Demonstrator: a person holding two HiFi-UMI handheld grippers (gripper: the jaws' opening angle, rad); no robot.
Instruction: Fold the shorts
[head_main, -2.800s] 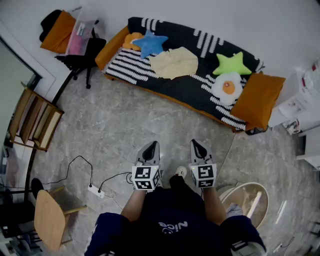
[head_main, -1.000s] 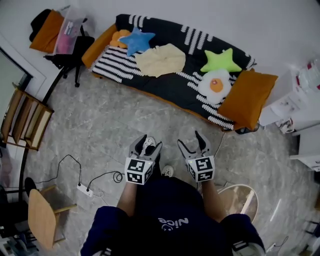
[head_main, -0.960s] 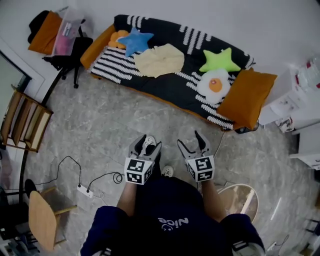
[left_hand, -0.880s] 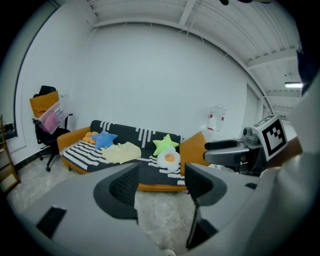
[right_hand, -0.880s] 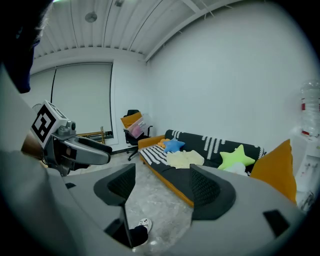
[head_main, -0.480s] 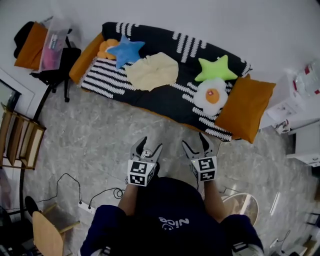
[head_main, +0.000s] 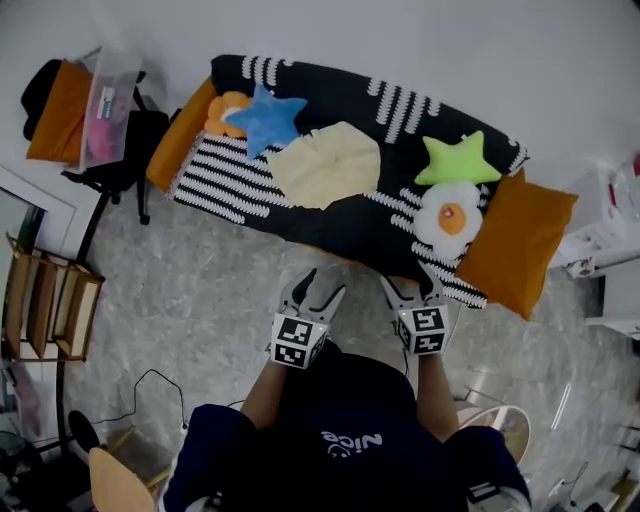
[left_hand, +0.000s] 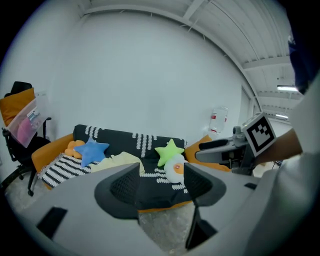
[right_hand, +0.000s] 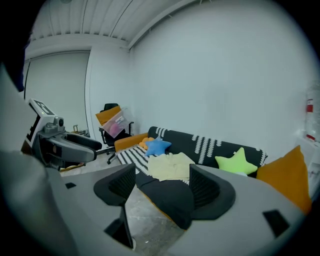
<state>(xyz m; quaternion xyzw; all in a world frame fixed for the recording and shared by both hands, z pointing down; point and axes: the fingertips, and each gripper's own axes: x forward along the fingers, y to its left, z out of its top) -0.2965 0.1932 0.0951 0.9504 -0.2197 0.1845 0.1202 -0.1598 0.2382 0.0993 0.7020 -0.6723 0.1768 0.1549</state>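
Note:
The pale yellow shorts (head_main: 325, 165) lie crumpled on the black-and-white striped sofa cover (head_main: 350, 205), between a blue star cushion (head_main: 265, 113) and a green star cushion (head_main: 455, 160). In the right gripper view the shorts (right_hand: 171, 166) lie ahead beyond the jaws; in the left gripper view the shorts (left_hand: 122, 159) peek out behind the left jaw. My left gripper (head_main: 318, 290) and right gripper (head_main: 415, 285) hover side by side at the sofa's front edge, both open and empty. The left gripper (left_hand: 161, 181) and right gripper (right_hand: 162, 182) each show a wide gap.
A fried-egg cushion (head_main: 448, 215) and an orange pillow (head_main: 518, 240) sit at the sofa's right end, an orange cushion (head_main: 178, 135) at its left. An office chair with a clear box (head_main: 110, 100) stands left, a wooden rack (head_main: 45, 310) further left, a white cabinet (head_main: 605, 220) right.
The person has walked toward the sofa. Both grippers, earlier over bare floor, now reach its front edge. The power strip and cable have slid out of the near view.

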